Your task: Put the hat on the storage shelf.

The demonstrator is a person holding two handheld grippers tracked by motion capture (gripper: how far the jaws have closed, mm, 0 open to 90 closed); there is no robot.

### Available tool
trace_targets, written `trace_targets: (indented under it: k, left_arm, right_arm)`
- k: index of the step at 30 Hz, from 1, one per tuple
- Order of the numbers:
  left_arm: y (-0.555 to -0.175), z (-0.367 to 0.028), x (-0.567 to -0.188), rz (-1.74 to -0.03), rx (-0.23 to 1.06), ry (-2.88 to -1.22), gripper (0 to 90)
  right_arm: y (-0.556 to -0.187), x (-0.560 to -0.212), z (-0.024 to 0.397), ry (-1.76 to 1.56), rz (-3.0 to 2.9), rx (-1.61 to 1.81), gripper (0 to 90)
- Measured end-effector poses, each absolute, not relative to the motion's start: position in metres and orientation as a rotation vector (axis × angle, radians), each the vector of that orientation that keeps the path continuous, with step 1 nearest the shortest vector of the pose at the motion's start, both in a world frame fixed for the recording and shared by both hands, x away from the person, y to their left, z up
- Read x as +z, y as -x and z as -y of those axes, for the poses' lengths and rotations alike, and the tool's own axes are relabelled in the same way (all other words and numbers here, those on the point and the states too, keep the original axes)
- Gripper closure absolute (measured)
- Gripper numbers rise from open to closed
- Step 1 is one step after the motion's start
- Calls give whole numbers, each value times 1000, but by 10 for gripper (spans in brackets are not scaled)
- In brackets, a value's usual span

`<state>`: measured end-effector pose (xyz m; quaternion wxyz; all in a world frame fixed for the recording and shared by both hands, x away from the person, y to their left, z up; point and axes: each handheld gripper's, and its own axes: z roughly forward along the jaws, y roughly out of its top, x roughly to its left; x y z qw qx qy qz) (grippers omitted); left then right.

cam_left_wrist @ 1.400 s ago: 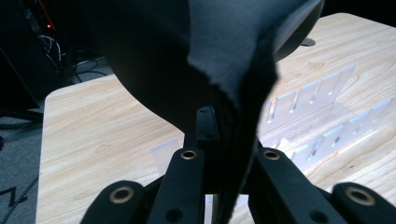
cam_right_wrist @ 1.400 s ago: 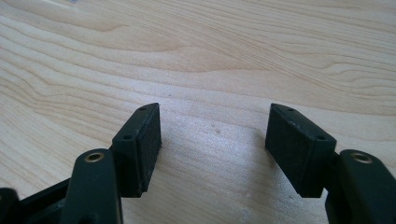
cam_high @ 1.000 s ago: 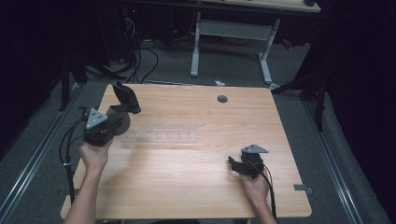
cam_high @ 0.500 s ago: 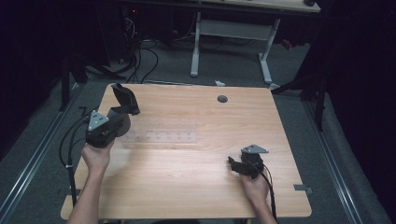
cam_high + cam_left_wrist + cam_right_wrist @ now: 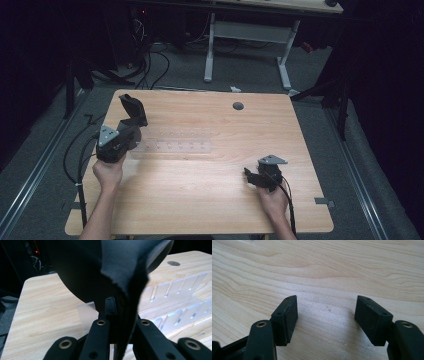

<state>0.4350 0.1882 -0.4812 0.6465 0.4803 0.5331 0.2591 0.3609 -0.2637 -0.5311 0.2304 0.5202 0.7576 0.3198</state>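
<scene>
My left gripper hovers over the table's left side, shut on a black flat piece with a rounded end that sticks up and away from it. In the left gripper view the black piece is pinched between the jaws of the left gripper and covers much of the picture. A clear plastic rack with slots lies flat on the wooden table, just right of that gripper; the rack appears behind the piece. My right gripper rests low at the front right, open, with bare wood between the jaws of the right gripper.
A round grommet hole sits near the table's far edge. Cables trail off the left side to the floor. Behind the table stands a white desk frame. A small grey tab lies near the front right corner.
My left gripper has sunk a little with the black piece still in it. The right gripper has stayed where it was.
</scene>
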Motion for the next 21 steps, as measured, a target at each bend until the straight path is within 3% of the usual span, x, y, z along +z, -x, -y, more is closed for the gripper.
trace_targets:
  k: [10, 17, 21]
  left_arm:
    - [-434, -187, -490, -1250, 577, -1079, 833]
    - [-435, -198, -491, -1328, 507, -1064, 694]
    - [-434, -205, -488, -1369, 477, -1046, 537]
  right_arm:
    - [-361, -531, 264, -1431, -2084, 880, 354]
    - [-361, -531, 263, -1434, -2081, 879, 355]
    - [-361, -531, 263, -1435, -2081, 880, 355]
